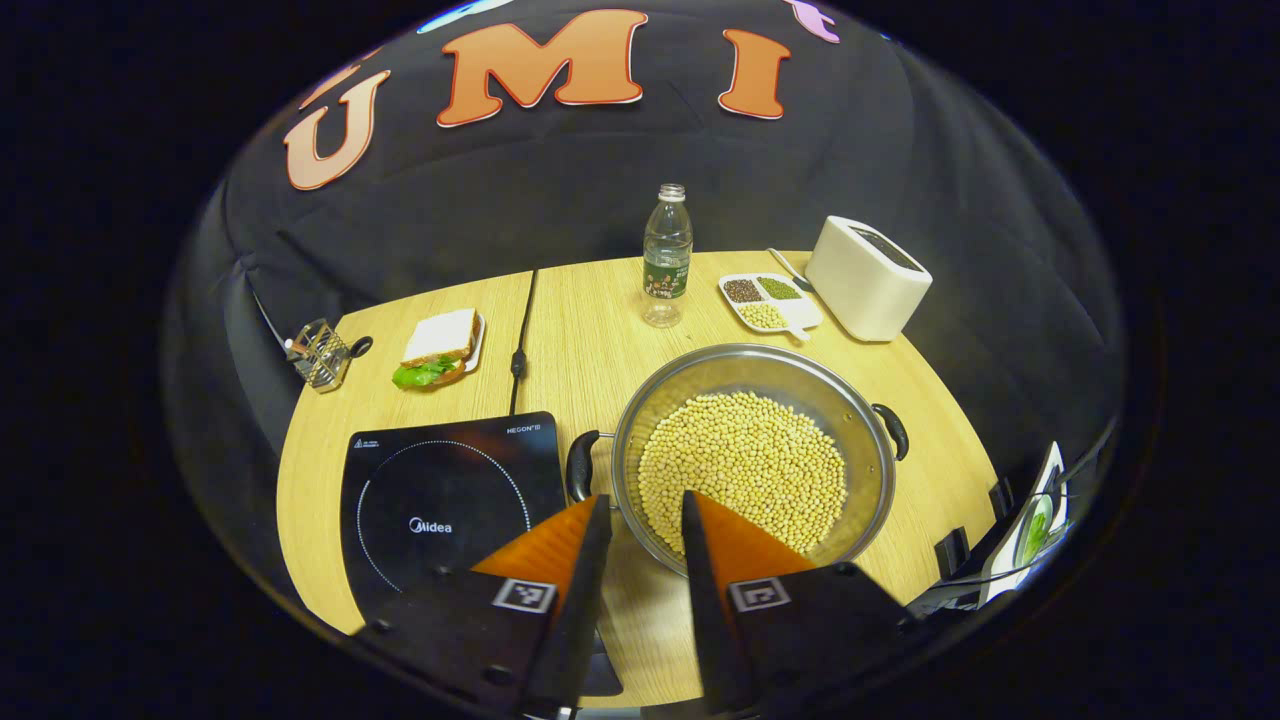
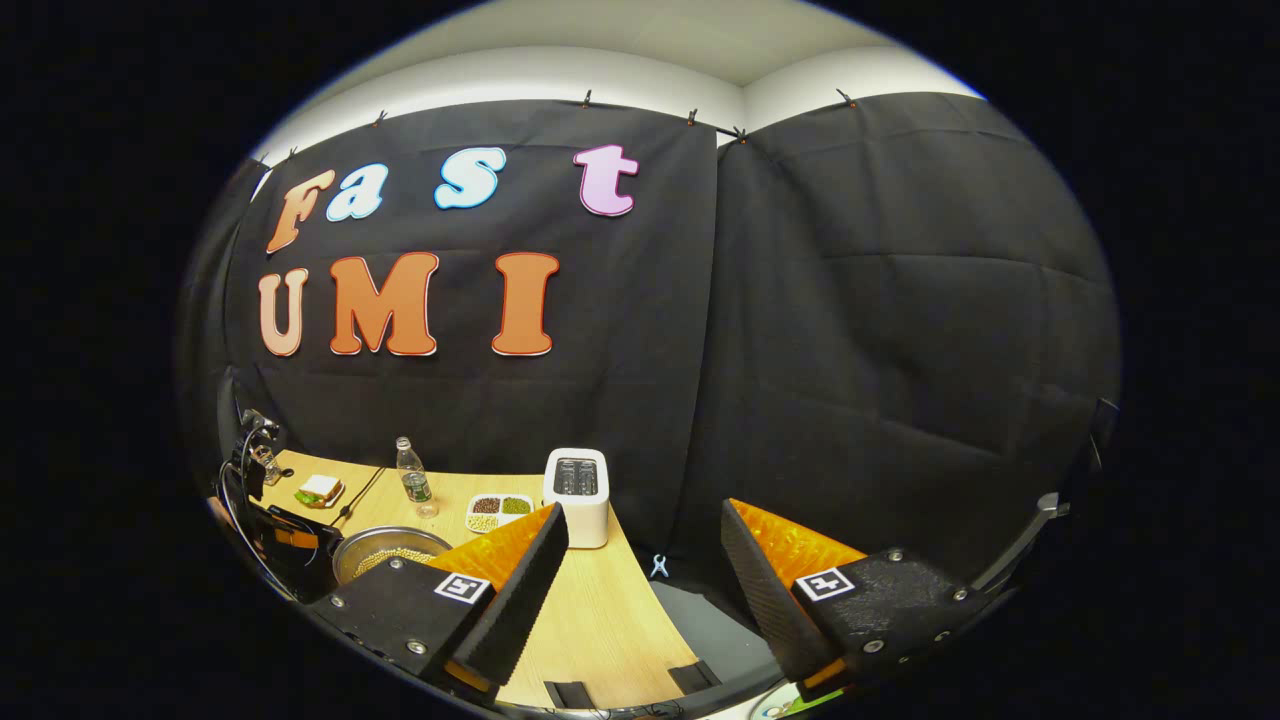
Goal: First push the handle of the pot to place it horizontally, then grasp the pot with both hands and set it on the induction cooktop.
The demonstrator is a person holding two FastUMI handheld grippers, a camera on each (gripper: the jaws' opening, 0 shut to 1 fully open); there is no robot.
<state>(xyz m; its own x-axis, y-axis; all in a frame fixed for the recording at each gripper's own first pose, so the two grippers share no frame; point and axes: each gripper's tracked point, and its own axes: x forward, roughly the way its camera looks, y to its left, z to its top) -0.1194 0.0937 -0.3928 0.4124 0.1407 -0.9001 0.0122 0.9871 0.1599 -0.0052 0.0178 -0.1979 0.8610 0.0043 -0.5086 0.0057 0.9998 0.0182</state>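
While the pot (image 1: 755, 455) sits at the centre of the left gripper view, loaded with pale beans and resting on the wooden table (image 1: 600, 330) just beside the induction cooktop (image 1: 450, 500) at lower left, nothing is yet gripped. The left gripper (image 1: 645, 525) is seen at the bottom of that frame with its fingers spread, held above the near rim of the pot and close to the left handle (image 1: 582, 465); the right handle (image 1: 892, 430) lies at the opposite side, slightly higher in the frame, so the pair is judged not quite level (a push may be needed). In the right gripper view the right gripper (image 2: 645, 555) is likewise spread and empty, raised well apart from the pot, which appears small at lower left. Trouble could be caused by an uneven lift: if one handle were raised ahead of the other, the beans could be spilled over the shallow rim. The bottle (image 1: 667, 255) and the divided tray (image 1: 770, 302) behind could be struck if the pot were pushed too hard.
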